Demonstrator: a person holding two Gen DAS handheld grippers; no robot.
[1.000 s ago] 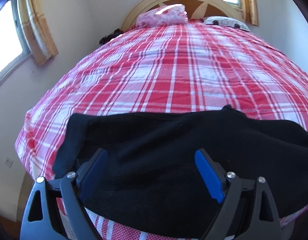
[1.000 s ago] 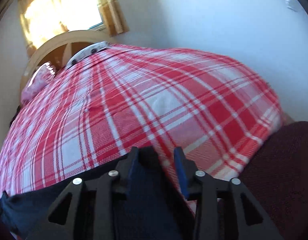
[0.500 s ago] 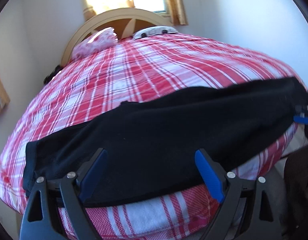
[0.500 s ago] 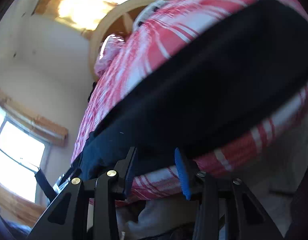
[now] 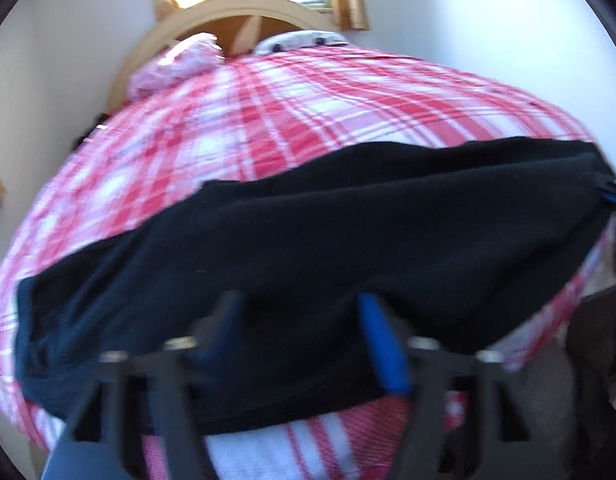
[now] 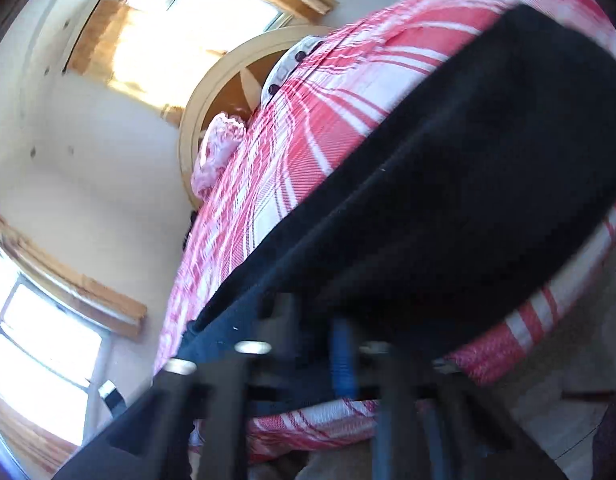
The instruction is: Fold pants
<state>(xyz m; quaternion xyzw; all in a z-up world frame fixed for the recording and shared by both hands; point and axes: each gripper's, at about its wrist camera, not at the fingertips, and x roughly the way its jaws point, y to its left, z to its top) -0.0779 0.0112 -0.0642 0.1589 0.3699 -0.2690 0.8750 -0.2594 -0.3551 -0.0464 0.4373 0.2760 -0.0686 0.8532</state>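
The black pants (image 5: 308, 248) lie stretched across the near edge of a bed with a red and white plaid cover (image 5: 308, 104). My left gripper (image 5: 300, 320) hovers over the pants' near hem, its jaws partly apart with black cloth between them; the frame is blurred. My right gripper (image 6: 312, 336) is at the pants' (image 6: 448, 184) right end, jaws close together around the dark cloth, tilted and blurred. It also shows in the left wrist view (image 5: 614, 196) at the pants' right tip.
A wooden headboard (image 5: 244, 12) with a pink pillow (image 5: 180, 64) stands at the far end of the bed. Windows with yellow curtains (image 6: 180, 36) sit behind it and on the left wall. The floor lies below the bed's near edge.
My left gripper's jaws have narrowed from wide open over the pants. My right gripper has tilted and dropped low at the bed's edge. Both views are now motion-blurred.
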